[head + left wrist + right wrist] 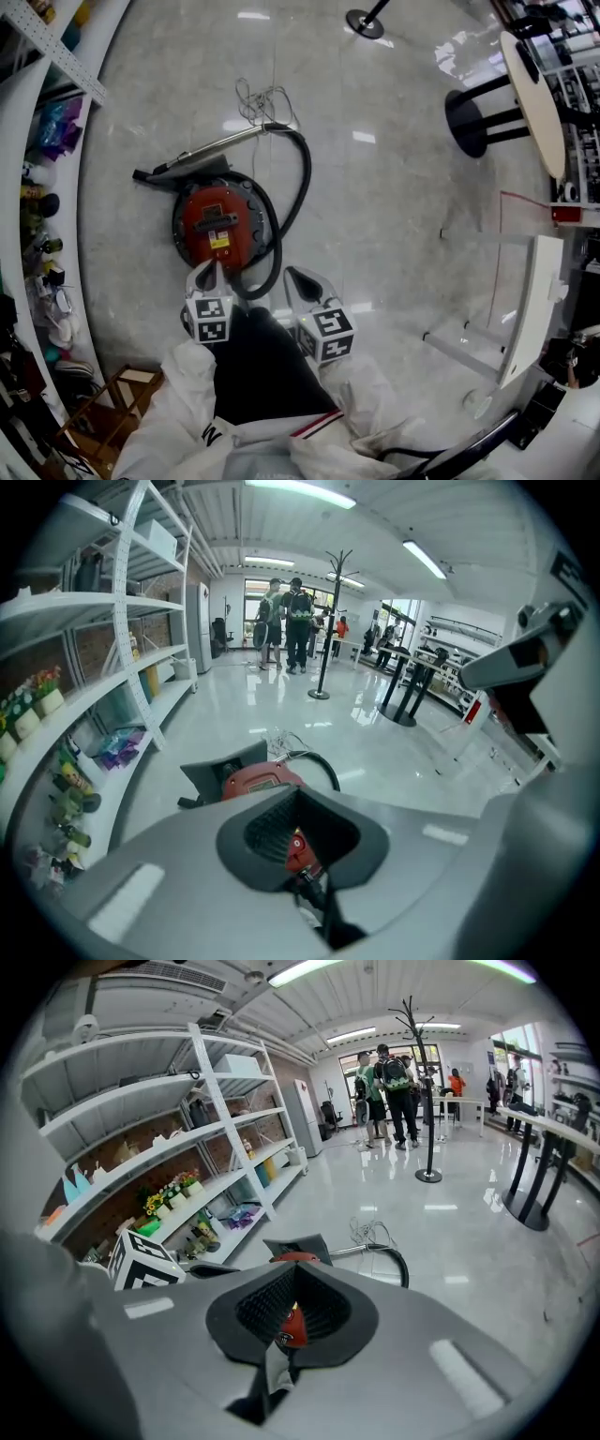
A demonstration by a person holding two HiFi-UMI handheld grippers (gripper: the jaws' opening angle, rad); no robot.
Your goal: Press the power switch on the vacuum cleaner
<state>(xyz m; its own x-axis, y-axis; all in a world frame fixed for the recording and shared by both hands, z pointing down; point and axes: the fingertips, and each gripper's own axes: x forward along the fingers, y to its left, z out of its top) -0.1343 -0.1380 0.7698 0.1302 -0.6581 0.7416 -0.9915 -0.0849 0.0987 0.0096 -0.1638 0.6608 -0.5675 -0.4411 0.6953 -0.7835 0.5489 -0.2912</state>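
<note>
Jaws closed, empty: left gripper [207, 274], right gripper [298, 279] | vacuum cleaner [217, 223] just ahead, nearer left

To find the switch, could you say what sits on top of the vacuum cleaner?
A yellow label and dark plate on its red lid; the left gripper hides the near edge.

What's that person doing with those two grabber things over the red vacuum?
A person is standing over a red vacuum cleaner that sits on the shiny floor, holding a gripper in each hand. The left gripper hangs above the vacuum's near edge, and the right gripper hangs beside it, near the black hose. Both have their jaws together and hold nothing. Neither one touches the vacuum, so its switch doesn't look pressed yet.
</note>
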